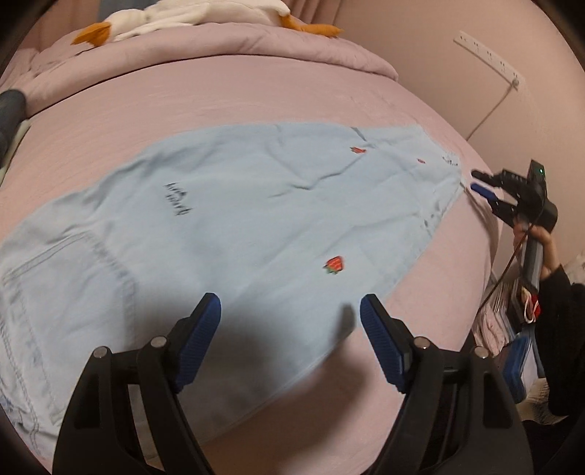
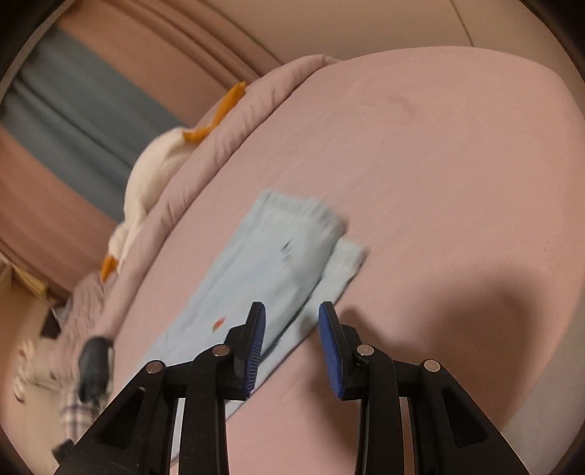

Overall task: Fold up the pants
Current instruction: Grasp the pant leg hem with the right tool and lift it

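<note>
Light blue pants [image 1: 256, 219] with small strawberry patches lie flat on the pink bed sheet [image 1: 219, 106], folded lengthwise, one leg on the other. My left gripper [image 1: 290, 310] hovers open over the near edge of the thigh part, with nothing between its blue pads. The right gripper [image 1: 484, 192] is off the hem end at the far right, held by a hand in a dark sleeve. In the right wrist view the right gripper [image 2: 292, 310] stands partly open above the near edge of the pants [image 2: 278, 263], with the hems beyond its tips. Its pads press on nothing.
A folded pink quilt [image 1: 226, 44] and a white plush goose [image 1: 175, 14] lie at the head of the bed. A power strip [image 1: 490, 54] with a cable hangs on the wall. Clutter [image 1: 512, 321] stands beside the bed at right. A dark object [image 2: 95, 354] sits at the bed's left edge.
</note>
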Available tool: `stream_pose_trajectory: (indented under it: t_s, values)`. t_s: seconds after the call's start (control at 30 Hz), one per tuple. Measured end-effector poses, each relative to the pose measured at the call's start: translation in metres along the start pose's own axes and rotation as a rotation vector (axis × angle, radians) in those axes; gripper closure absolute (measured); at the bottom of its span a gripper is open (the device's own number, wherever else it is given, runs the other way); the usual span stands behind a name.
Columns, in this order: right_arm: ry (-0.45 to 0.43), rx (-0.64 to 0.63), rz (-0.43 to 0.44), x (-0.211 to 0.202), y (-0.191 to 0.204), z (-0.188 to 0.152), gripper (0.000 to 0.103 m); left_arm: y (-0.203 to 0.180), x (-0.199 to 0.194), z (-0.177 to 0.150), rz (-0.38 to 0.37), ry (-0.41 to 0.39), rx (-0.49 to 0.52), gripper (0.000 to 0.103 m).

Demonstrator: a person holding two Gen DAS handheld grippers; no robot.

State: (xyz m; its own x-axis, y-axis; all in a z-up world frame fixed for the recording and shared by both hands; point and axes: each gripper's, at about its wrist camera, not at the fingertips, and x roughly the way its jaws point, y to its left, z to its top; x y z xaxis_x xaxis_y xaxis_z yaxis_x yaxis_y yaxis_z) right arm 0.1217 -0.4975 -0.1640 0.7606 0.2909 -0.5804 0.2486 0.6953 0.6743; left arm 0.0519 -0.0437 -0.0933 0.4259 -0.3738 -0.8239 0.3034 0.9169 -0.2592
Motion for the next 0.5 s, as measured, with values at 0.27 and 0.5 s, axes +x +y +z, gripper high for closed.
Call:
stream_pose_trajectory:
  t_s: [0.27,0.5]
  values:
    - [0.058,0.148,0.110,0.035,-0.016,0.010,0.071,-0.006,0.009,0.011,0.018,0.021,-0.028,0.024]
    - [0.086,0.179,0.177,0.052,-0.014,0.013,0.089,-0.005,0.025,0.019,0.036,0.040,-0.060,0.024]
